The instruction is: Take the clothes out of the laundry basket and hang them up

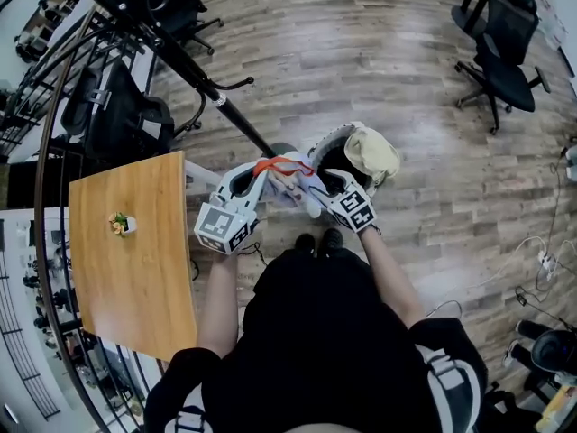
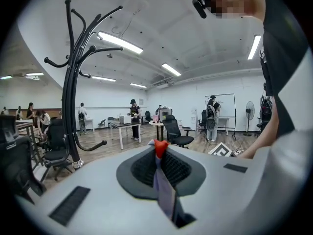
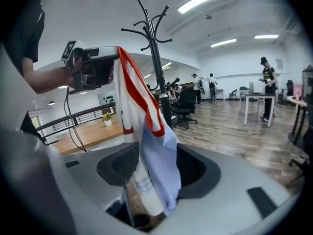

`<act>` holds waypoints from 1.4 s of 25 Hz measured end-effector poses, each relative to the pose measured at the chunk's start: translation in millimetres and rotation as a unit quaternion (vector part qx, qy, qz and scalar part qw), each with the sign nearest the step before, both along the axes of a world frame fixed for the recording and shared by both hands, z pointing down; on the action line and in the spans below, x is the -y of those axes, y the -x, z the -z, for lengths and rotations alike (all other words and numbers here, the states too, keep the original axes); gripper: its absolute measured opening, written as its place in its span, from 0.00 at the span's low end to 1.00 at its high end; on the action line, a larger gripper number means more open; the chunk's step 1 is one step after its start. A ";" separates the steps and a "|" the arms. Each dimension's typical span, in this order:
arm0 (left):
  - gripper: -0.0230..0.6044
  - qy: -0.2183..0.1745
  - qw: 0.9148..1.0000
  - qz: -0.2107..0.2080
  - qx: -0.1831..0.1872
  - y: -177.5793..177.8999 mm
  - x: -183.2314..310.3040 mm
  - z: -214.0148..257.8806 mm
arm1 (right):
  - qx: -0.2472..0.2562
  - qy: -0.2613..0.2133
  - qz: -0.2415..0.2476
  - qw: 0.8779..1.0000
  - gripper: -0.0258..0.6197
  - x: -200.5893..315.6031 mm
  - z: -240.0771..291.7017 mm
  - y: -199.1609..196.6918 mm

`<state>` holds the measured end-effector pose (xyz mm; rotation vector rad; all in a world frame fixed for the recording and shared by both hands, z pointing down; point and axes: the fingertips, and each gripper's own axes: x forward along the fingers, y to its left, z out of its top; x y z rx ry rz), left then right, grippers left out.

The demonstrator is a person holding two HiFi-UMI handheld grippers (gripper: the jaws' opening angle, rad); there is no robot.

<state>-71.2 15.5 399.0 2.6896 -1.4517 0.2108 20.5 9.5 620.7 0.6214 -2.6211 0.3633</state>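
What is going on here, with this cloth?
A person stands over the laundry basket, holding up a white and blue garment with red trim. The left gripper is shut on its red edge. The right gripper is open, and the cloth hangs between its jaws. The coat stand is nearby; the garment is not on it yet.

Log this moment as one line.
left gripper: shut on red-trimmed garment | right gripper: open, garment draped between fingers | laundry basket: on floor, beige cloth in it | hung: not yet
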 end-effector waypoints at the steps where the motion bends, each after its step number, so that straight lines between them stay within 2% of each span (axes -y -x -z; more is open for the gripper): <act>1: 0.08 -0.001 1.000 0.004 0.000 1.2 -2.5 1.5 | 0.002 -0.004 0.006 1.000 0.43 2.7 2.5 4.4; 9: 0.08 -0.009 0.999 0.041 -0.009 15.6 -18.6 5.7 | -0.016 -0.039 0.072 0.996 0.40 8.6 4.8 44.0; 11: 0.08 -0.009 0.999 0.051 -0.011 20.5 -20.9 6.3 | -0.008 -0.038 0.073 0.997 0.32 8.9 7.7 49.7; 14: 0.08 -0.013 0.998 0.068 -0.013 31.1 -24.0 7.6 | 0.009 -0.038 0.075 0.996 0.10 11.4 15.2 54.7; 15: 0.08 -0.013 0.997 0.074 -0.012 35.2 -25.6 7.7 | 0.014 -0.038 0.076 0.996 0.08 12.5 18.0 55.0; 21: 0.08 -0.020 0.993 0.119 -0.009 62.2 -37.5 10.8 | 0.055 -0.049 0.065 0.995 0.07 30.4 56.4 46.6; 26: 0.08 -0.035 0.987 0.159 -0.006 93.0 -43.2 21.0 | 0.092 -0.090 0.047 0.991 0.07 51.4 105.4 48.0; 35: 0.08 -0.067 0.976 0.208 0.015 136.2 -45.4 49.4 | 0.132 -0.148 0.069 0.978 0.07 58.8 171.1 71.0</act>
